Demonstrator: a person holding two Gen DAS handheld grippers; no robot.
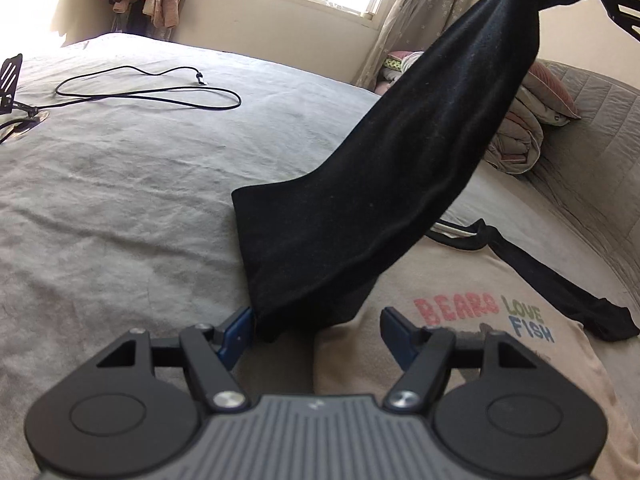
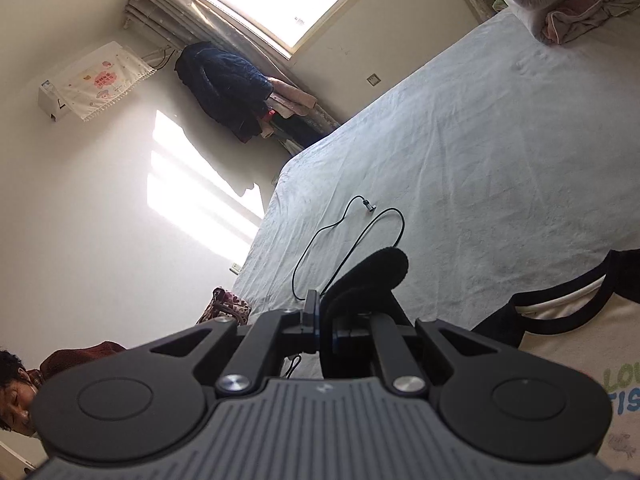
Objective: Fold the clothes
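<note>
Bedroom with cream walls and a bright window (image 2: 264, 0); most of both views is a bed (image 1: 120, 184) under a wrinkled grey sheet. No containers in sight, clothes lie loose on the sheet. A rolled quilt bundle (image 1: 520, 132) sits at the far right end of the bed. A beige T-shirt (image 1: 460, 344) with coloured lettering and dark trim lies flat on the near side. The black garment (image 1: 360, 220) stretches in a taut band from the lower middle up to the top right corner of the left wrist view, lifted off the bed, partly over the T-shirt.

The left gripper (image 1: 316, 328) sits low over the bed, blue-padded fingers spread wide; the garment's lower corner hangs between them, touching the left finger, not pinched. The right gripper (image 2: 326, 320) is tilted hard, raised above the bed, fingers pressed together on a fold of the black garment that bulges out past the tips.

Only the right wrist view shows hanging coats (image 2: 228, 88), a covered wall unit (image 2: 96, 80) and a person's head at the lower left edge. A thin black cable (image 1: 152, 88) loops on the sheet in both views.
</note>
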